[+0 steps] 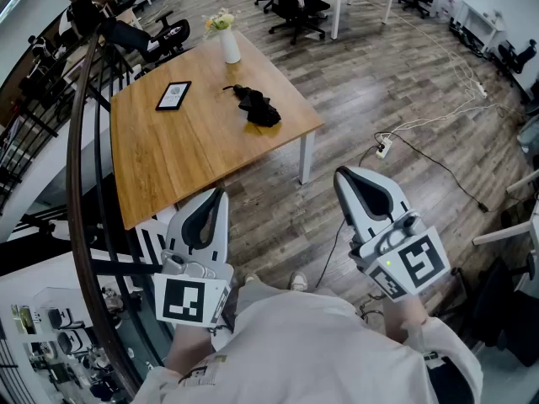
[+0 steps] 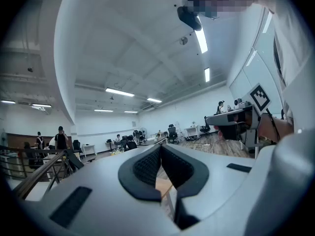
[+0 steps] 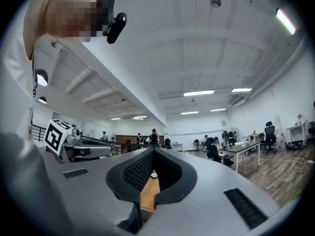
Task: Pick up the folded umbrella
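A person in a pale top stands on the grey wood-plank floor [image 1: 354,99], holding both hand-held tools level in front of the body. The left gripper [image 1: 215,202] and the right gripper [image 1: 347,183] are both clenched tip to tip, with nothing between their ribbed black pads.

A curved black metal railing [image 1: 80,141] runs at the left. Ahead on the right, a white power strip [image 1: 383,148] and a trailing black cable [image 1: 438,171] lie on the boards.

Beyond the grippers stands the light wooden table with white legs [image 1: 194,154]. The black folded umbrella [image 1: 255,105] lies loosely bunched on it towards the far right corner, well apart from both tools. A dark flat tablet [image 1: 173,95] rests to its left, and a white vase of pale flowers [image 1: 229,45] stands just behind it. Black office chairs [image 1: 290,7] fill the far room.

The pickup has not begun. The jaws must part before they arrive; if they come in closed, they would likely shove the umbrella across the smooth top. A pinch on slack fabric alone could leave the bundle sagging or coming unfurled. A wide reach risks tipping the vase, and a step to the right risks snagging the cable.
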A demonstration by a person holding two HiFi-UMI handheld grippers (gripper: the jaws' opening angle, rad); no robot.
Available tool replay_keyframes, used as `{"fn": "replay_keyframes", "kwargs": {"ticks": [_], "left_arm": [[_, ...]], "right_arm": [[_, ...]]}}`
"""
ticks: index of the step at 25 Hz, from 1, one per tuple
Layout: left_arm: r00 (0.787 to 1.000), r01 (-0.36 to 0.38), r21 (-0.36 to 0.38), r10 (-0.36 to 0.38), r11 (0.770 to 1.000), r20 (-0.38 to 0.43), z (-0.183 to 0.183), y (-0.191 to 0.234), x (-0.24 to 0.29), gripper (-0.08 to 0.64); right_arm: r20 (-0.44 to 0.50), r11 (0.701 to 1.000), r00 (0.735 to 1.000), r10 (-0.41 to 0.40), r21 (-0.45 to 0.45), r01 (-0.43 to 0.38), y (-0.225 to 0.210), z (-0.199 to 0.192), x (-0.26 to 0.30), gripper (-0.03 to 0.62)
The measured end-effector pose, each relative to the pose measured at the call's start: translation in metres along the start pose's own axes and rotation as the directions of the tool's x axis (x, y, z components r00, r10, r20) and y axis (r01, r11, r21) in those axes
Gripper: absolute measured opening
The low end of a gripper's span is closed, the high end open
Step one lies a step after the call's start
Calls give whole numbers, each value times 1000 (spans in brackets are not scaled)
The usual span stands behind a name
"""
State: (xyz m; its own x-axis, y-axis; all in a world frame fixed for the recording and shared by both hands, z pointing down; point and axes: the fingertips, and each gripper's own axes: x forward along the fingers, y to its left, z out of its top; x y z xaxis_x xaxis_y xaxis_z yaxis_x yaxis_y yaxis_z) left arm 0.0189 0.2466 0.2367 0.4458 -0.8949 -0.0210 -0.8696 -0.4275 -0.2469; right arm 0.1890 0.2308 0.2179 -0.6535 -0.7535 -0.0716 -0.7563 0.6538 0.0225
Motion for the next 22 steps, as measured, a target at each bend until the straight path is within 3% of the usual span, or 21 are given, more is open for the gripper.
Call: {"fn": "replay_keyframes", "kwargs": {"ticks": [7,11,12,13,14,22], "left_arm": [[1000,5,-14,-5,1000,-3,0,1,4,17],[1000,17,-17,-17,1000,2,2,-7,6,17],[1000,22,-19,-22,1000,2,2,-9,7,17],[1000,26,-23,-26,999,1,2,-10,8,17],[1000,31,-30,-31,999,0,2,-11,9,17],[999,35,-35,-36,999,-15,0,-16,10,17]], "right_arm": [[7,998,1000,24,55,-24,-2,-2,2,28],[81,991,991,103,76,-110,9,10,-4,32],[109,987,987,120,94,-131,12,15,-4,84],[127,984,983,129,108,-143,13,18,-4,347],[132,984,983,127,110,-142,13,20,-3,410],[43,992,992,119,30,-120,9,4,-1,410]]}}
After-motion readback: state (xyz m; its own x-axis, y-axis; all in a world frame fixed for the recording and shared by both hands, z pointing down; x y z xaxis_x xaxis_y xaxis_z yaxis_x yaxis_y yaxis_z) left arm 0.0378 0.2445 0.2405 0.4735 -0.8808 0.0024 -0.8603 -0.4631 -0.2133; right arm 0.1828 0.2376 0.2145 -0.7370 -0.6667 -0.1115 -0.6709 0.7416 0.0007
